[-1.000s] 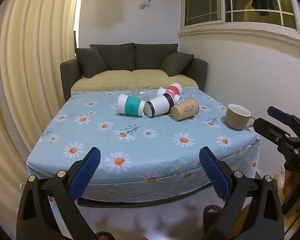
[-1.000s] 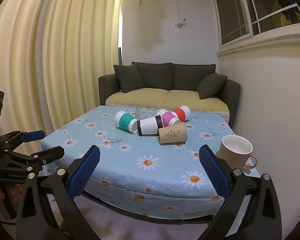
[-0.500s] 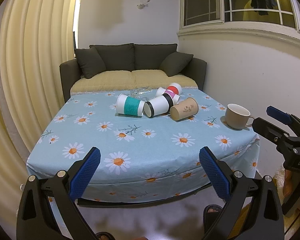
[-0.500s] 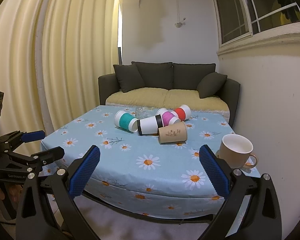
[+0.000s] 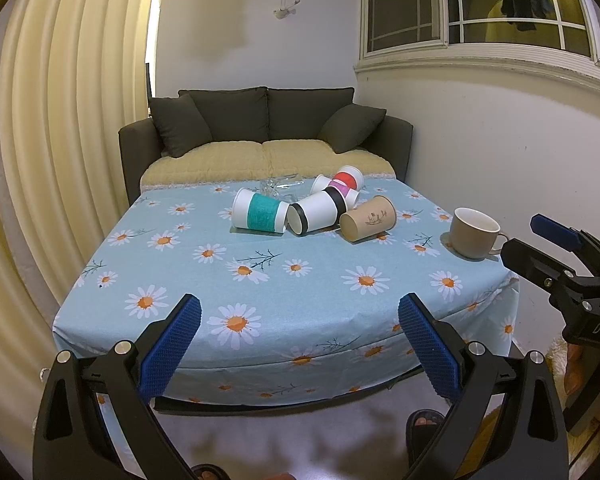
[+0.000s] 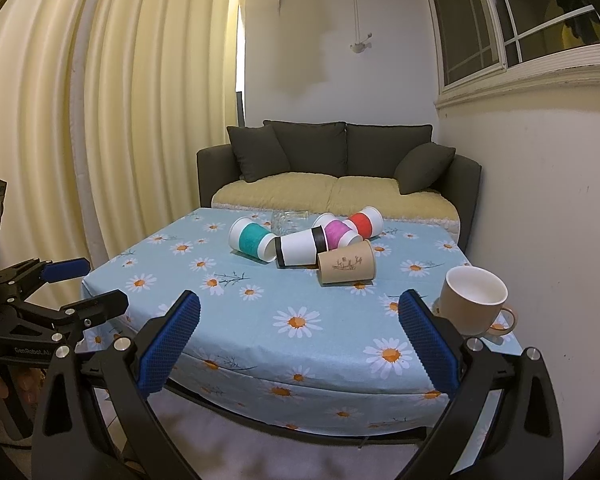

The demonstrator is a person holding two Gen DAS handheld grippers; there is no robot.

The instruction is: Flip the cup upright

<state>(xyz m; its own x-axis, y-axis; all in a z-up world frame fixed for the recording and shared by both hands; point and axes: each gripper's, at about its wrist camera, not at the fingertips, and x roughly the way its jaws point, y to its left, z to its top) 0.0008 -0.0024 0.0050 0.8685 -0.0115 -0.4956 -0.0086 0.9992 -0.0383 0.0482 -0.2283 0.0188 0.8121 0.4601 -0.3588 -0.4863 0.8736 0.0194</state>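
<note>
Several paper cups lie on their sides in a cluster at the far middle of the table: a teal-sleeved cup (image 5: pixel 260 215) (image 6: pixel 252 239), a black-banded white cup (image 5: pixel 316 213) (image 6: pixel 300 248), a brown cup (image 5: pixel 368 218) (image 6: pixel 347 267), a pink cup (image 6: pixel 340 233) and a red cup (image 5: pixel 350 178) (image 6: pixel 366 222). A beige mug (image 5: pixel 474 233) (image 6: pixel 474 300) stands upright at the right edge. My left gripper (image 5: pixel 300 348) and my right gripper (image 6: pixel 300 344) are both open and empty, held before the table's near edge.
The table wears a light blue daisy cloth (image 5: pixel 260 280). A clear glass object (image 5: pixel 282 184) lies behind the cups. A dark sofa (image 5: pixel 266 132) stands behind the table, a curtain (image 5: pixel 60 120) at left and a wall (image 5: pixel 500 140) at right. A sandalled foot (image 5: pixel 424 426) shows below.
Both grippers have stayed open; the views have shifted only slightly, with the table drifting a little nearer.
</note>
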